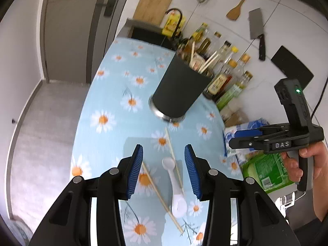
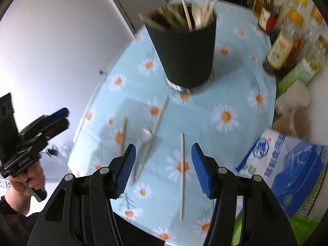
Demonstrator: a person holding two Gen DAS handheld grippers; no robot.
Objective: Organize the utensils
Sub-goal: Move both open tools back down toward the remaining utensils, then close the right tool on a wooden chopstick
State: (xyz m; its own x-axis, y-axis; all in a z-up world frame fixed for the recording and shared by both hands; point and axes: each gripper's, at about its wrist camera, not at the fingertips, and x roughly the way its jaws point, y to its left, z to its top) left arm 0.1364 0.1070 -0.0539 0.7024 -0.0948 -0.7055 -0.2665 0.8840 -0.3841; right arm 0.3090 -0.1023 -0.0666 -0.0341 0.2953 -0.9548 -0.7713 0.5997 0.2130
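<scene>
A dark utensil holder [image 1: 180, 88] [image 2: 184, 55] stands on the daisy tablecloth [image 1: 114, 102] [image 2: 235, 94], with chopsticks and a white spoon standing in it. A white spoon [image 1: 175, 186] [image 2: 144, 136] and loose chopsticks [image 1: 162, 198] [image 2: 181, 174] lie on the cloth. My left gripper [image 1: 163, 170] is open above the spoon and two chopsticks. My right gripper [image 2: 163, 168] is open above a single chopstick; it also shows at the right of the left wrist view [image 1: 242, 139].
Sauce bottles [image 1: 221, 65] [image 2: 285, 47] line the wall behind the holder. Bags and packets [image 2: 287, 164] [image 1: 268, 170] sit at the right edge. A cleaver [image 1: 257, 30], wooden spatula [image 1: 237, 6] and cutting board [image 1: 153, 4] hang on the wall.
</scene>
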